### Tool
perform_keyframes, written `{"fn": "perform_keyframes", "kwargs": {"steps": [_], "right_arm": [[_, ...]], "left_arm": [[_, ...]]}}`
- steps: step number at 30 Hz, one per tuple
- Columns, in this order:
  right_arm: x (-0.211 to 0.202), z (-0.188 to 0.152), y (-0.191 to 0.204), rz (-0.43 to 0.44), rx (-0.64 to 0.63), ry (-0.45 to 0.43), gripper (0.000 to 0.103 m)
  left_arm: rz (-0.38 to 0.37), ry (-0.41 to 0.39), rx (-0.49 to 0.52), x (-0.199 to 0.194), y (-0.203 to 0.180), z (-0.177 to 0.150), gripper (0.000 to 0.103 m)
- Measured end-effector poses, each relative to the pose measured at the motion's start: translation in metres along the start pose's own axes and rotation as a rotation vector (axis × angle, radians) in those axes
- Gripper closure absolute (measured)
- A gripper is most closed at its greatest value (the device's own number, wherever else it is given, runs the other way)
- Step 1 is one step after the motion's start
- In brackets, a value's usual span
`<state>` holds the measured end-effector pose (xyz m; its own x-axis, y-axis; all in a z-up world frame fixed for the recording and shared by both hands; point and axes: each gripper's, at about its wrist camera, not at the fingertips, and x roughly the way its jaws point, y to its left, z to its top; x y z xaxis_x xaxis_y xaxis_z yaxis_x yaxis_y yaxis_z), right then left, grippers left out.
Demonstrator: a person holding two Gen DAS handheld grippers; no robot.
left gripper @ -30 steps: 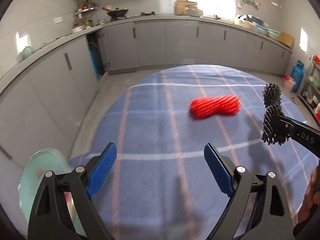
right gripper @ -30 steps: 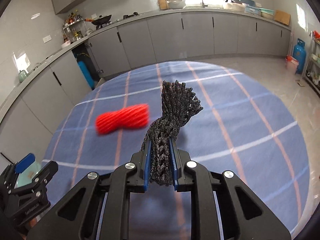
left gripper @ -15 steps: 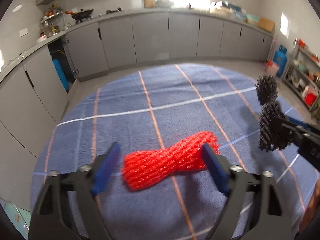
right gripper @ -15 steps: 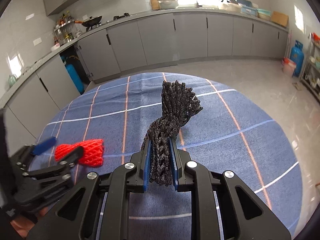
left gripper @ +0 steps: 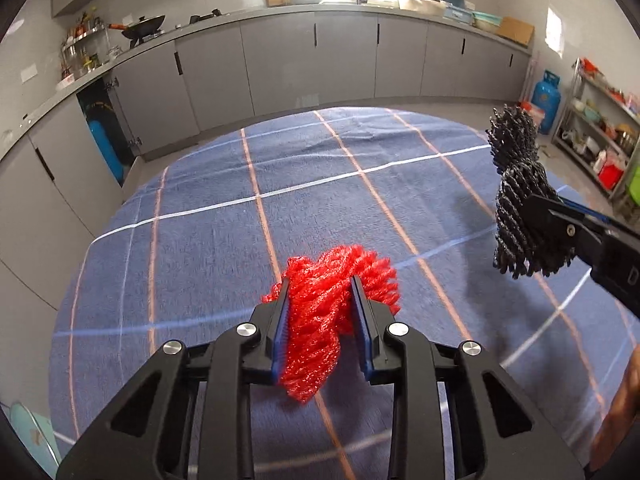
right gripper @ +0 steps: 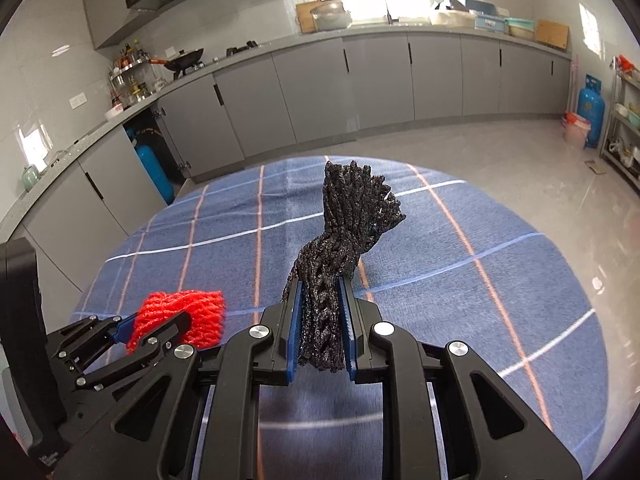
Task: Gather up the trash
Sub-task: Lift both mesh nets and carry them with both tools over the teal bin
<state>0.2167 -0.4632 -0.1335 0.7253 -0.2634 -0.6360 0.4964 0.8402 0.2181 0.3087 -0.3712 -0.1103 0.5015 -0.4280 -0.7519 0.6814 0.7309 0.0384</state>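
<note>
Since a second ago the left gripper [left gripper: 320, 292] has travelled to the red foam net [left gripper: 324, 312], and its jaws have just been closing on it; the blue pads now pinch the crumpled, ribbed mesh above the blue plaid tablecloth [left gripper: 200, 248]. Further right, the right gripper [right gripper: 320, 292] clamps a twisted black foam net [right gripper: 348, 236], its flared end upright.

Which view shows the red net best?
Left wrist: the red net sits centred and large, pinched between the left gripper fingers, which have just closed on it. Right wrist shows it small at lower left, partly hidden by that gripper.
</note>
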Motion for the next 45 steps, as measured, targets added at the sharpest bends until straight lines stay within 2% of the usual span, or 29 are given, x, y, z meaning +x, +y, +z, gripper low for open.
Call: {"fn": "perform_keyframes", "kwargs": {"steps": [3,7,14,23,35,45], "right_arm": [[-0.018,-0.004,0.005,0.012,-0.013,-0.017,0.084],[-0.041,-0.015,0.016,0.040,-0.016,-0.029,0.084],[-0.074,-0.048,0.047,0.117,-0.034,-0.008,0.084],[-0.108,-0.082,0.092,0.181,-0.082,0.003,0.084],[-0.134,-0.121,0.147,0.272,-0.142,0.026,0.084],[-0.149,-0.137,0.176,0.301,-0.191,0.035,0.084]], "left_arm": [[0.025,-0.025,0.009,-0.023,-0.002,-0.005,0.076],[0.053,-0.026,-0.034,-0.053,0.006,-0.016,0.075],[0.142,-0.046,-0.082,-0.108,0.024,-0.053,0.074],[0.216,-0.071,-0.172,-0.165,0.058,-0.102,0.074],[0.286,-0.077,-0.282,-0.212,0.094,-0.154,0.074],[0.292,-0.087,-0.337,-0.230,0.112,-0.178,0.074]]}}
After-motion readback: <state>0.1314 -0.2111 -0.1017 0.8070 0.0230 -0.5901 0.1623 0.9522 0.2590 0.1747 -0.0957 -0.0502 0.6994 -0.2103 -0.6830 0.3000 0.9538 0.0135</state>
